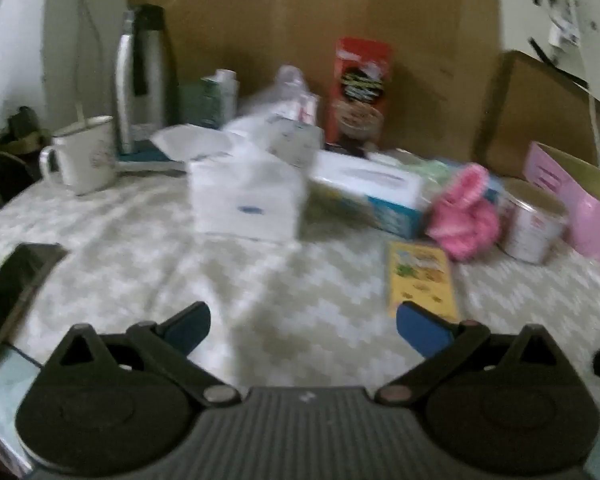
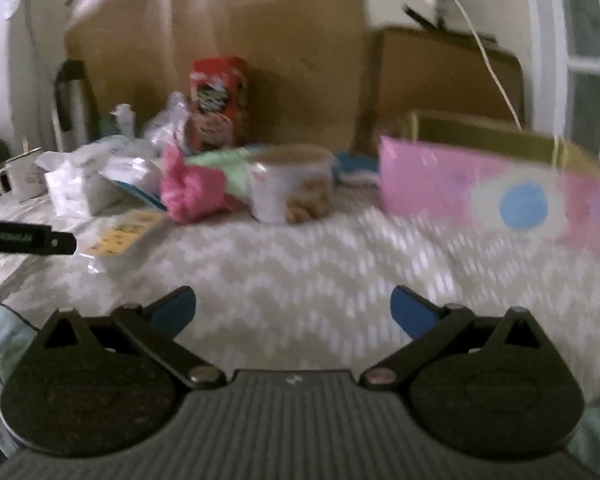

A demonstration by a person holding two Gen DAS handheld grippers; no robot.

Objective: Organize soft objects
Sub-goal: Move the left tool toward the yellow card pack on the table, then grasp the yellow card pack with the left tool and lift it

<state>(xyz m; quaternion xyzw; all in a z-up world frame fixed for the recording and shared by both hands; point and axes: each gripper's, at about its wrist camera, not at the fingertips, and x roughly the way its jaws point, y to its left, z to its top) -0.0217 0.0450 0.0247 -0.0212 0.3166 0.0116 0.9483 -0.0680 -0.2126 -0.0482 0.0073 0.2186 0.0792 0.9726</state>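
Spread across the lower half of both views: a worktop (image 1: 140, 264) under a pale zigzag-patterned cloth, blurred, with tall brown cardboard (image 1: 300, 20) propped behind it.

At the right edge of the left wrist view, and filling the right half of the right wrist view: an open pink box (image 2: 500, 196), likely the bin for sorted pieces, though only a guess.

Centre of the left wrist view: a white tissue pack (image 1: 246, 200), soft-sided, light, prone to crumpling; best pinched across its short width. Just right of it, a blue-and-white tissue box (image 1: 376, 196), stiffer.

Right of centre in the left wrist view, left of centre in the right wrist view: a pink fluffy cloth (image 1: 466, 216), bunched up beside a clear snack tub (image 2: 290, 184). Very light, limp, not fragile, not slippery; likely to sag and trail once lifted, so better gripped through the thick middle of the bunch than by a loose edge.

Lower frame, left wrist view: left claw (image 1: 302, 324), blue pads wide apart, nothing between them, hanging over bare cloth.

Lower frame, right wrist view: right claw (image 2: 294, 308), likewise spread wide and empty, well short of the cloth.
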